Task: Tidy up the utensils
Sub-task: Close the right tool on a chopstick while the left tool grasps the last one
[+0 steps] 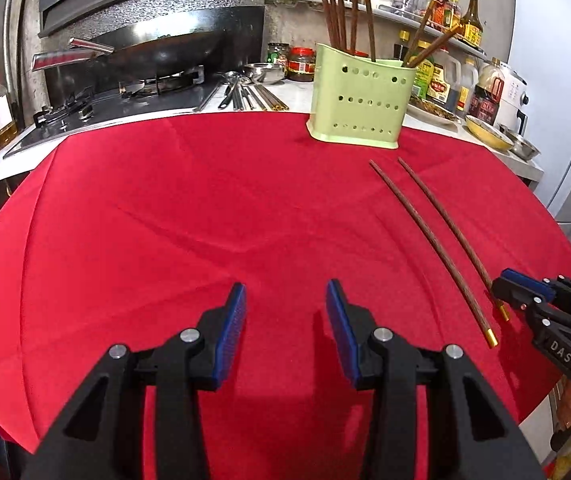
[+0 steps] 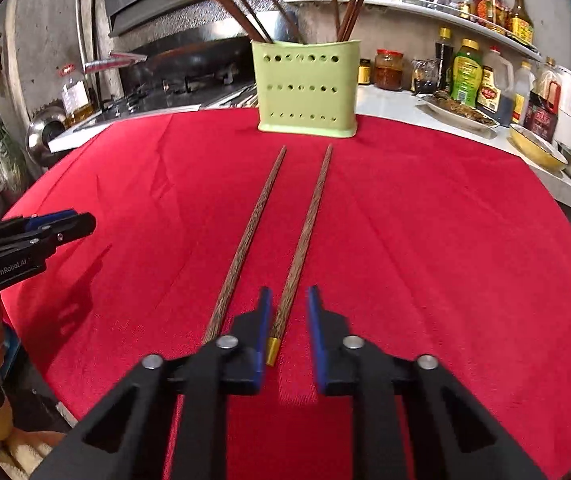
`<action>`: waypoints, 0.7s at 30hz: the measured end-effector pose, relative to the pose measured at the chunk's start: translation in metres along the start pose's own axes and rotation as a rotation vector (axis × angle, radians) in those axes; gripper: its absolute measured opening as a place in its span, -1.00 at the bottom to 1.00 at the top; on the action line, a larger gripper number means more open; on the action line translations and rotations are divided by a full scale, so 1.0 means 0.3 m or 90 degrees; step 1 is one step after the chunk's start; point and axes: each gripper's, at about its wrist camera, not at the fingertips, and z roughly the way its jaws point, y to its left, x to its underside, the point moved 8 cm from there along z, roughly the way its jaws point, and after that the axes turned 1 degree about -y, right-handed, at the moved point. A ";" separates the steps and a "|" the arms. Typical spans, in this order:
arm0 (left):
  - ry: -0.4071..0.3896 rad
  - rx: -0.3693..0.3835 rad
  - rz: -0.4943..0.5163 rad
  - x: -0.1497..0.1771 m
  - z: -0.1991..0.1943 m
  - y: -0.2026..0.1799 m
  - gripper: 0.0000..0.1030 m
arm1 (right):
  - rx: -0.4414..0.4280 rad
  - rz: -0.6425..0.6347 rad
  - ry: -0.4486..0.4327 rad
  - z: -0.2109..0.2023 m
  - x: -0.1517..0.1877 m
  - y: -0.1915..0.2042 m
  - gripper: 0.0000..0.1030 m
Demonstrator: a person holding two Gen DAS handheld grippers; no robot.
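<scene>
The right gripper (image 2: 289, 312) straddles the gold-capped end of the right-hand chopstick (image 2: 305, 236). Its jaws stand narrowly parted, the left pad against the stick, the right pad clear of it, so nothing is clamped. The left-hand chopstick (image 2: 245, 240) lies just beside it on the red cloth (image 2: 445, 260), both pointing at the far edge. The left gripper (image 1: 285, 320) hovers spread and empty near the cloth's front edge.

These sticks look light, stiff and thin, probably smooth enough to roll or swivel between flat pads. Gripping just above the gold cap (image 2: 272, 350) seems the safest hold, though the long free end may droop.

At the far edge stands the green holder (image 2: 307, 88), perforated and upright, already containing several chopsticks leaning in two clusters.
</scene>
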 end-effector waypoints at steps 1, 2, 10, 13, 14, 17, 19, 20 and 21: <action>0.001 0.001 0.001 0.000 0.003 -0.008 -0.21 | 0.000 -0.003 0.003 0.006 0.003 0.002 -0.72; 0.003 0.001 0.003 0.000 0.007 -0.013 -0.21 | -0.001 -0.004 0.005 0.010 0.008 0.002 -0.74; 0.013 0.009 0.016 -0.007 0.023 -0.065 -0.21 | 0.014 0.005 0.006 0.001 0.021 -0.053 -0.86; 0.020 0.034 0.026 -0.005 0.029 -0.114 -0.21 | 0.035 0.027 0.005 -0.014 0.032 -0.119 -0.87; 0.023 0.044 0.029 -0.003 0.032 -0.133 -0.21 | 0.037 0.033 0.005 -0.018 0.035 -0.132 -0.87; 0.036 0.084 0.045 -0.001 0.045 -0.204 -0.21 | 0.043 0.050 0.003 -0.033 0.047 -0.172 -0.87; 0.039 0.107 0.055 -0.001 0.051 -0.248 -0.21 | 0.031 0.055 0.001 -0.038 0.052 -0.172 -0.86; 0.041 0.122 0.058 -0.002 0.057 -0.277 -0.21 | 0.029 0.055 -0.001 -0.040 0.053 -0.171 -0.86; 0.043 0.135 0.062 -0.003 0.064 -0.304 -0.21 | 0.026 0.054 -0.002 -0.041 0.054 -0.169 -0.86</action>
